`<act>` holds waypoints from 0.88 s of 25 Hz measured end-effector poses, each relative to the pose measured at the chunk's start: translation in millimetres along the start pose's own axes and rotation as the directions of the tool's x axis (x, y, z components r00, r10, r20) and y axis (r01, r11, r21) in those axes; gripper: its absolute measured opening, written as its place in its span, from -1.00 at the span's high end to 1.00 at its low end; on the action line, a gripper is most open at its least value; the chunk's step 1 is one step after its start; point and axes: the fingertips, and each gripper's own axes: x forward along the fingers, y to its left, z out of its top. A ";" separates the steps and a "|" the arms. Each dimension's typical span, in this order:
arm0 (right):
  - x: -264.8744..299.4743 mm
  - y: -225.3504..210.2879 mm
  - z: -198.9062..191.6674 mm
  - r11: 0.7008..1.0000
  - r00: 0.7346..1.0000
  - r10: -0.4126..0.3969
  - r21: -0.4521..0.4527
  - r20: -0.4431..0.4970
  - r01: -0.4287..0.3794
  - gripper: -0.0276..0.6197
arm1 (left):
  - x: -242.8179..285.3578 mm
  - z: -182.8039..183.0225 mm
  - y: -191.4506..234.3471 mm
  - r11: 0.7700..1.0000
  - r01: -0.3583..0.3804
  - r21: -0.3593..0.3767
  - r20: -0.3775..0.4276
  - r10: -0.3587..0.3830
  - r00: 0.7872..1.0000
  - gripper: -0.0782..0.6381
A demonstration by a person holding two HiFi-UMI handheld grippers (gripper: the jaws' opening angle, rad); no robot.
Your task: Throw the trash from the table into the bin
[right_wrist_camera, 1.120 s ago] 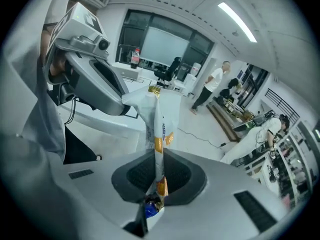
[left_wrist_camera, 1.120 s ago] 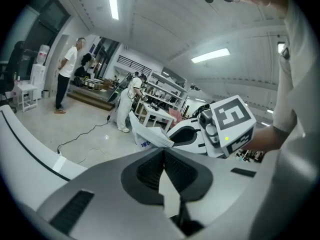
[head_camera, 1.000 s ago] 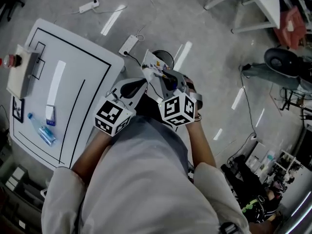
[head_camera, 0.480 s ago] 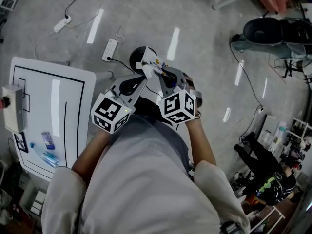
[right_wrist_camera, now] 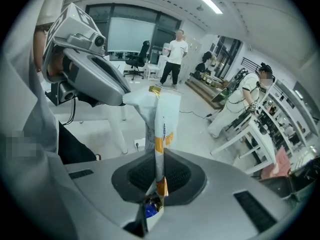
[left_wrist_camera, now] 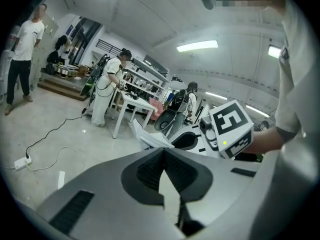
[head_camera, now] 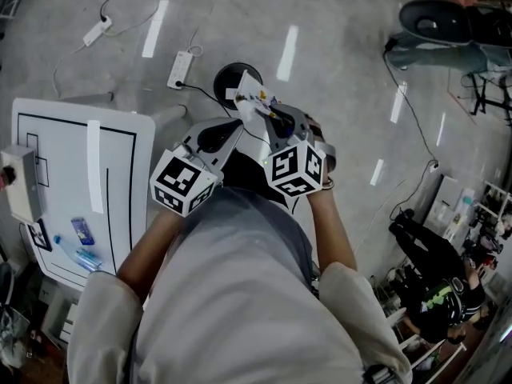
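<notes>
The wrapper (head_camera: 251, 102) – white, with orange and blue print – hangs pinched upright over the floor, well clear of the table (head_camera: 48, 142) at the left. The right gripper (right_wrist_camera: 159, 159) has its jaws clamped on the lower edge, pads flat against the film. The left gripper (left_wrist_camera: 163, 154) is fully closed too, and from the right gripper view its nose meets the wrapper's far corner, so it looks to be sharing the hold. Just beyond the wrapper sits the round black bin (head_camera: 222, 82), and from the head view the wrapper overlaps its rim. Here's the trick for the drop: get the whole wrapper over the bin's mouth, not merely its edge, bring it low, then let both sets of jaws go together – release one alone and the light film may swing and flutter wide. Back on the table, a bottle (head_camera: 80, 256) and a small packet (head_camera: 80, 230) wait at the near side.
</notes>
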 end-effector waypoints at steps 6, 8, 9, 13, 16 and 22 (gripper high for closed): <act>24.9 6.1 -12.3 0.998 1.000 0.019 0.054 -0.018 -0.018 0.82 | 3.7 -18.3 16.8 0.999 -0.031 -0.040 -0.024 0.031 0.999 0.76; 34.4 9.1 -17.4 0.996 0.999 0.026 0.083 -0.023 -0.024 0.82 | 6.4 -24.9 23.7 0.998 -0.041 -0.051 -0.031 0.039 0.999 0.76; 39.0 11.5 -19.7 0.995 0.999 0.032 0.097 -0.024 -0.029 0.82 | 7.3 -28.9 27.3 0.997 -0.046 -0.058 -0.036 0.044 0.998 0.76; 55.4 21.1 -32.8 0.991 0.997 0.061 0.123 -0.036 -0.057 0.82 | 13.8 -46.7 39.0 0.994 -0.065 -0.091 -0.064 0.059 0.996 0.76; 72.7 21.4 -46.5 0.989 0.996 0.073 0.134 -0.046 -0.066 0.82 | 22.3 -53.7 55.9 0.990 -0.082 -0.118 -0.055 0.076 0.996 0.76; 111.0 23.7 -75.4 0.975 0.995 0.068 0.215 -0.079 -0.050 0.82 | 33.6 -83.3 95.4 0.980 -0.147 -0.134 -0.057 0.141 0.988 0.76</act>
